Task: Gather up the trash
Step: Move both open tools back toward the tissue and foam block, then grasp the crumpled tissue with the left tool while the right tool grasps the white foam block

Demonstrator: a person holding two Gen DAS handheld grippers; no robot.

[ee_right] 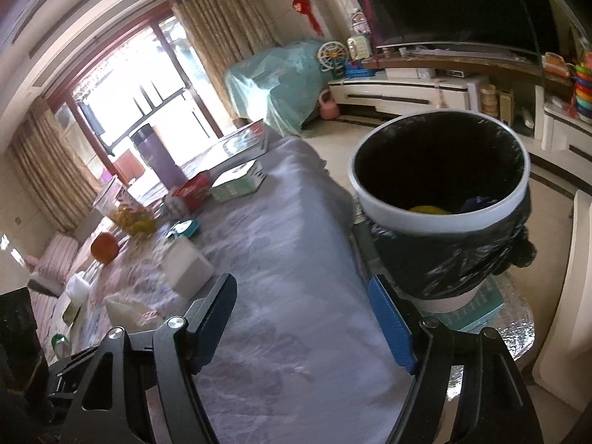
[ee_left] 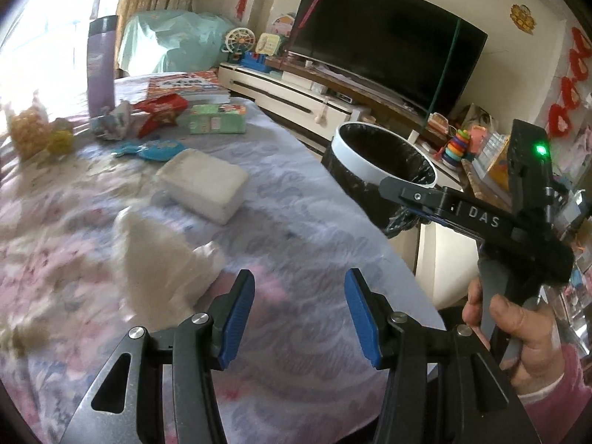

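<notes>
Grippers empty; tissue trash on table beside bin

Left gripper [ee_left: 299,312]: jaws spread wide, nothing between them, hovering over the cloth-covered table [ee_left: 303,199].
Right gripper [ee_right: 302,318]: jaws equally wide, nothing held, poised at the table edge just short of the trash bin [ee_right: 440,214].
Trash bin: white rim, black liner, standing off the table's edge; yellow and blue scraps lie inside.
Crumpled tissue [ee_left: 162,259]: on the table, well apart from the bin, just beyond the left gripper's left finger. Judged very light, soft, compressible; best pinched across its raised peak.
Wrappers [ee_left: 155,148]: farther from the bin, past a white block [ee_left: 207,185]. Likely thin and slippery; take by an edge.
</notes>
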